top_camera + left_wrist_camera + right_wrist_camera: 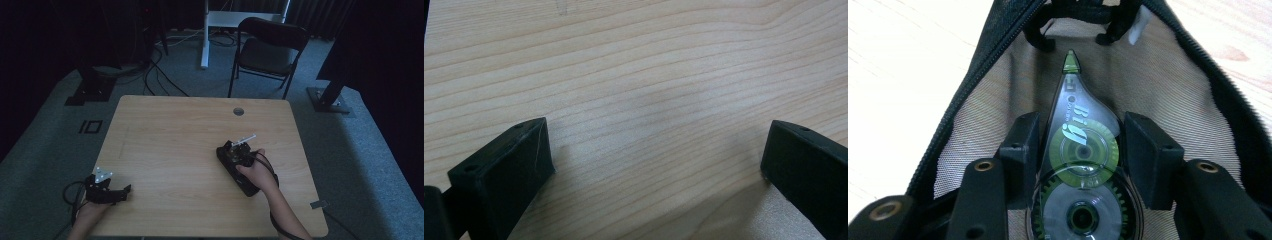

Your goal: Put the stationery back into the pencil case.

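Your right gripper pinches a correction tape dispenser inside the open black pouch; its lower end is cut off. Your left gripper rests low over the table, jaws spread, empty.

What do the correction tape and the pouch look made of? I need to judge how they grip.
Correction tape: smooth, glossy see-through plastic, green wheels visible inside. Pouch: soft woven mesh lining, fine weave visible, black zip edge. Probably fabric.

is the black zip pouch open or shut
Open. In the right gripper view the black zip pouch has its zipper edges spread apart, baring the mesh lining, and the green correction tape dispenser sits over the opening between the jaws.
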### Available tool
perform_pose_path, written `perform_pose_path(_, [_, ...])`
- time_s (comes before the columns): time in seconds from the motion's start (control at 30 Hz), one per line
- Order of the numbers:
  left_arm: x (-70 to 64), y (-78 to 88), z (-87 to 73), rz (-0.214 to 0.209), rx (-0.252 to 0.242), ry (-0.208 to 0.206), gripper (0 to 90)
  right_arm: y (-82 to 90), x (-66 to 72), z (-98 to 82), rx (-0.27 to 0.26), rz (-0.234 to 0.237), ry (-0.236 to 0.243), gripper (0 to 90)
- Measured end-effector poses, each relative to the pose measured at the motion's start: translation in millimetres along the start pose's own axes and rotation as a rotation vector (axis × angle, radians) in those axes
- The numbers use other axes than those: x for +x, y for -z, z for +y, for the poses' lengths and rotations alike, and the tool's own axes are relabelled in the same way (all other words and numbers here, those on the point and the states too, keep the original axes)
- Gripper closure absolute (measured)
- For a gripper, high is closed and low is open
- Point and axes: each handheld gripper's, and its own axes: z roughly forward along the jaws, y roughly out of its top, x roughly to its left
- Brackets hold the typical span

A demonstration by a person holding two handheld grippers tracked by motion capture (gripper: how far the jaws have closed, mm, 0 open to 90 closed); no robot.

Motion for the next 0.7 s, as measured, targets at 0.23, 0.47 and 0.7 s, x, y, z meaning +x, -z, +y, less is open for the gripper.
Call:
perform_pose_path(0.23, [0.0, 0.0, 0.0, 0.0, 0.0, 0.0, 0.1, -2.4, -3.5, 1.9, 0.014, 0.01, -0.022, 49.7])
perform_pose_path(0.47, [-0.2, -0.1, 0.0, -0.001, -0.001, 0.0, 0.1, -2.6, -4.7, 1.8, 0.02, 0.019, -0.013, 48.0])
perform_pose_path(0.7, [-0.2, -0.1, 0.0, -0.002, -0.001, 0.0, 0.1, 4.8, -6.3, -0.4, -0.016, 0.038, -0.021, 44.8])
